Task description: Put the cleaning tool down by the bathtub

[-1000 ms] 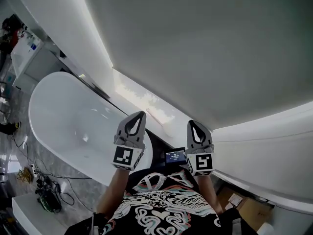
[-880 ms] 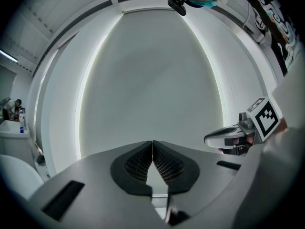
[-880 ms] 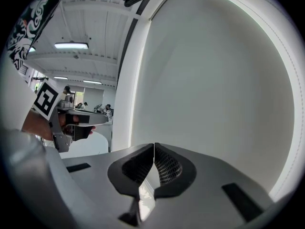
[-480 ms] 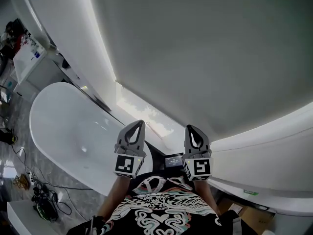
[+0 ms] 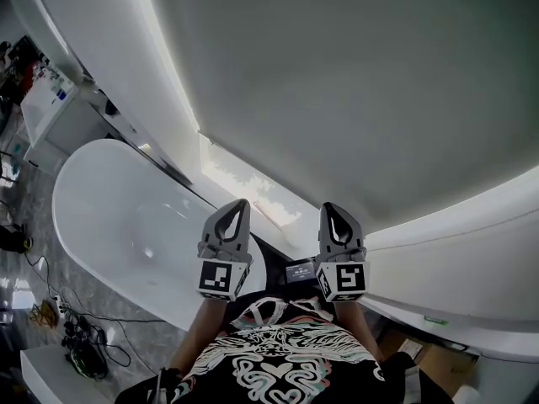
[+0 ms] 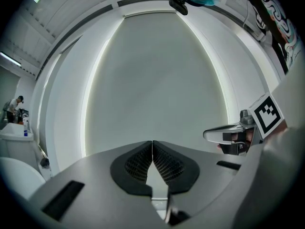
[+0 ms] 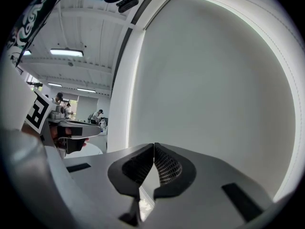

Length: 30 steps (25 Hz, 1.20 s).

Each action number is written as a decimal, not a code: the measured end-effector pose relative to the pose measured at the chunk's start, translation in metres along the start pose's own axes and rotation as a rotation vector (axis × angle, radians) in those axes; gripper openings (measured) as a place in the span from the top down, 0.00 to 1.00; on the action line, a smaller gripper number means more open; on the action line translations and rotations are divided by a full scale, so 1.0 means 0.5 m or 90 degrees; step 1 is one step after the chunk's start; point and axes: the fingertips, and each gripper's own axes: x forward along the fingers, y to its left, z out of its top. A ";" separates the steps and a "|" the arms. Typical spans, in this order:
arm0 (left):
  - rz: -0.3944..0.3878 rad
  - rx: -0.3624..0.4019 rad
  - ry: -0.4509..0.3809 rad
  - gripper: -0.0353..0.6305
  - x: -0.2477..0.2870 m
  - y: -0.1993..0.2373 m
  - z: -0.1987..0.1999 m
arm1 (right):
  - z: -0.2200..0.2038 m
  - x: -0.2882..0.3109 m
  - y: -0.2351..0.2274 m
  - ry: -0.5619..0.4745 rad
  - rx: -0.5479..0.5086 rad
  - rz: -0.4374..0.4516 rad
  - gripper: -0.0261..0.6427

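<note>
Both grippers are held up side by side in front of my chest, pointing at a big pale wall panel. My left gripper (image 5: pixel 241 203) is shut, its ribbed pads (image 6: pixel 143 161) touching with nothing between them. My right gripper (image 5: pixel 329 209) is likewise shut and empty, pads (image 7: pixel 162 166) meeting at the tips. The white oval bathtub (image 5: pixel 126 225) lies below and to the left of the left gripper. No cleaning tool shows in any view.
A white cabinet (image 5: pixel 46 99) with small bottles stands beyond the tub at far left. Cables and a power strip (image 5: pixel 76 348) lie on the marbled floor at lower left. A cardboard box (image 5: pixel 434 362) sits at lower right. People stand far off (image 7: pixel 97 114) in the right gripper view.
Both grippers stay shut and side by side. The head view has tilted slightly, so the tub and grippers sit a little differently in the picture.
</note>
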 end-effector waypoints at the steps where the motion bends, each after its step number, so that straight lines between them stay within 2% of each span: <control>1: 0.002 0.001 -0.005 0.92 0.000 -0.002 0.003 | 0.000 -0.003 0.000 0.000 0.000 0.000 0.92; 6: -0.002 0.002 -0.007 0.92 0.002 -0.012 -0.002 | -0.002 -0.020 -0.009 0.002 0.002 -0.010 0.92; 12: -0.035 0.018 0.007 0.92 0.006 -0.036 0.003 | -0.006 -0.031 -0.013 0.004 0.005 -0.021 0.92; 15: -0.048 0.009 0.009 0.92 0.011 -0.051 0.006 | -0.013 -0.036 -0.019 0.008 0.002 -0.023 0.92; 21: -0.041 0.018 0.012 0.92 0.012 -0.051 -0.018 | -0.016 -0.043 -0.033 0.012 0.006 -0.033 0.92; 30: -0.049 0.024 0.015 0.92 0.014 -0.050 -0.013 | -0.013 -0.038 -0.020 0.017 0.006 -0.029 0.92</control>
